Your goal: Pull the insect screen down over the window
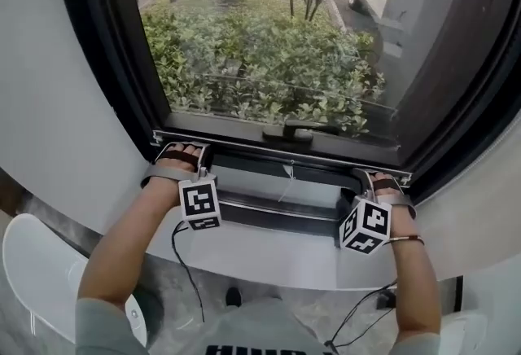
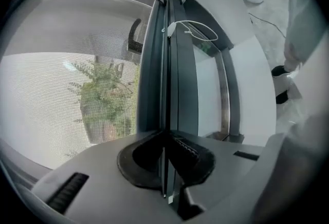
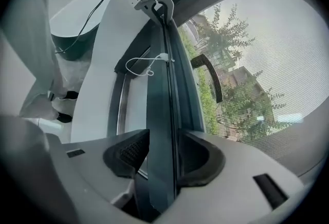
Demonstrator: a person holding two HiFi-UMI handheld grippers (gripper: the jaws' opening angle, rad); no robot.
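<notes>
Screen: fine grey mesh insect screen (image 2: pixel 51 89) is stretched over the pane; green shrubs (image 1: pixel 260 60) show through it.
Bar: dark grey metal pull bar (image 1: pixel 269 151) sits low at the foot of the window frame, just above the white curved sill (image 1: pixel 269 252). It runs across from one claw to the other.
Left claw (image 2: pixel 165 151): at the bar's left end, closed tight. Both pads pinch the bar's thin edge.
Right claw (image 3: pixel 159 153): at the bar's right end, jaws spread. The bar stands between them. The window-side pad is against it; the other pad is clear, with a gap showing.
Cord: white cord loop (image 2: pixel 198 33) hangs from mid-bar, between the claws.
Handle: black window handle (image 1: pixel 297 132) lies behind the mesh, near mid-bar.
</notes>
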